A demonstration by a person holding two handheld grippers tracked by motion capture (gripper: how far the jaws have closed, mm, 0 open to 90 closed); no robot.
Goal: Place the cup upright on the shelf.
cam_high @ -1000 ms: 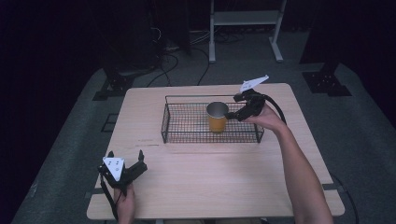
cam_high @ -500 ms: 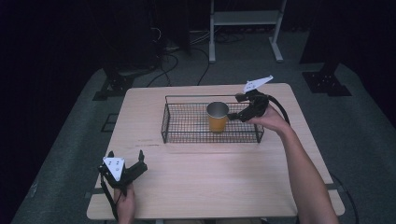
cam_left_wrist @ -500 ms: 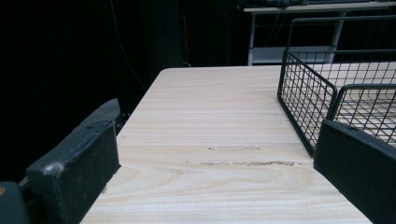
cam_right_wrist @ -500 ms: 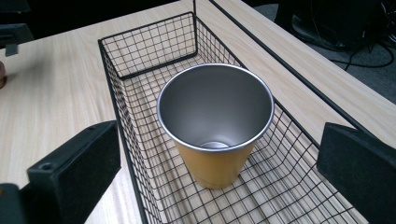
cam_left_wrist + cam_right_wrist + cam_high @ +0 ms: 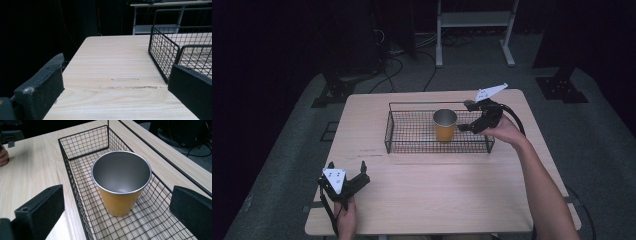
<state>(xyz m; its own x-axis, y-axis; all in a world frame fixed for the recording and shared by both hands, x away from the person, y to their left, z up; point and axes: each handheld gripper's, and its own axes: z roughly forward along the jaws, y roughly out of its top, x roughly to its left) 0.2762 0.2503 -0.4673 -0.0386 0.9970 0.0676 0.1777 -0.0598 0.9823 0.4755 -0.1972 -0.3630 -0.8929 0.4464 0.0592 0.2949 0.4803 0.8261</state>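
Wood tabletop: pale grain table (image 5: 432, 195) carrying a wire basket and both hand-held grippers; a few dark scuff marks lie on the surface in front of the left gripper, seen in the left gripper view.
Wire basket: black rectangular mesh basket (image 5: 412, 149) set on the far half of the table, long side running left to right, sitting flat.
Cup: orange cup (image 5: 445, 125) with a bare metal interior, standing upright inside the basket, right of the basket's middle; empty as seen from above in the right gripper view (image 5: 121, 187).
Right gripper: right gripper (image 5: 468, 116) held above the right end of the basket, pointing left toward the cup, with a grey three-cornered plate on top and a cable trailing back over the hand.
Right gripper jaw state: spread wide; in the right gripper view the two black jaws stand on either side of the cup with clear space between each jaw and the cup wall; no contact.
Left gripper: left gripper (image 5: 347, 167) near the front left corner of the table, held low over the surface, well apart from the basket.
Left gripper jaw state: spread wide, gripping nothing; in the left gripper view bare tabletop lies between the jaws, and the basket's near corner (image 5: 165, 50) stands beyond the right-hand jaw.
Surroundings: dark floor with cables and a white metal frame (image 5: 474, 30) beyond the table.
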